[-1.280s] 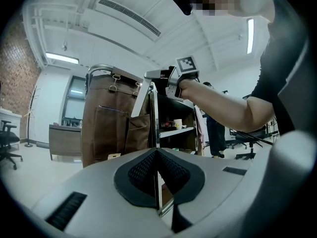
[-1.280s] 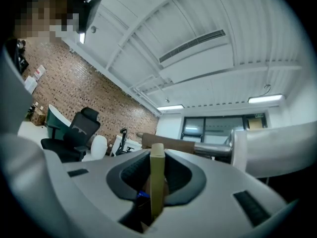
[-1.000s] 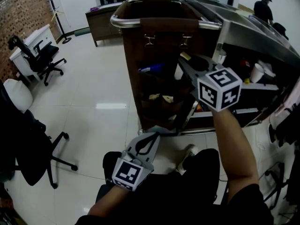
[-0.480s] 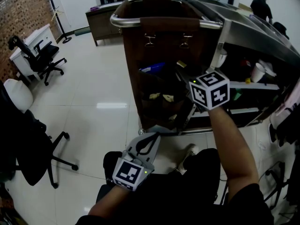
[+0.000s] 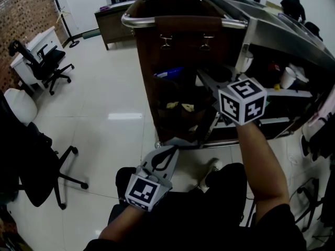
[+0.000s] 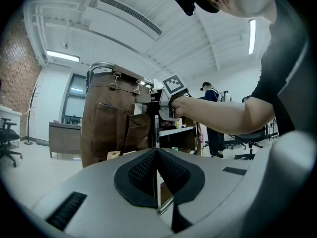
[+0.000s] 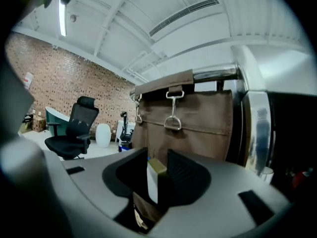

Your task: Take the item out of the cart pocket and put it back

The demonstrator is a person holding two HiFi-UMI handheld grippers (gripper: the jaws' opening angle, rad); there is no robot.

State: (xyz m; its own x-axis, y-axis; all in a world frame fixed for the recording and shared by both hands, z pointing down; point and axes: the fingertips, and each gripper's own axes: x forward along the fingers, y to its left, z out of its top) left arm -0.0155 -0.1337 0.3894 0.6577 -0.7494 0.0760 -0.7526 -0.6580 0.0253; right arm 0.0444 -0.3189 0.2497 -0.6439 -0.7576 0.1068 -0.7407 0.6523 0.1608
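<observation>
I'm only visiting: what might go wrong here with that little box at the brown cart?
The right claw is opening with the small box between its jaws; whether the box sits inside the cart pocket is unclear, so it may fall. Pulling back, the claw might snag the pocket's fabric.

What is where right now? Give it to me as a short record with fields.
cart: brown fabric side with pockets, metal rail on top
right gripper: up at the pockets, jaws opening
box: small, white with a gold top, standing between the right jaws
left gripper: held low, shut, nothing in it
</observation>
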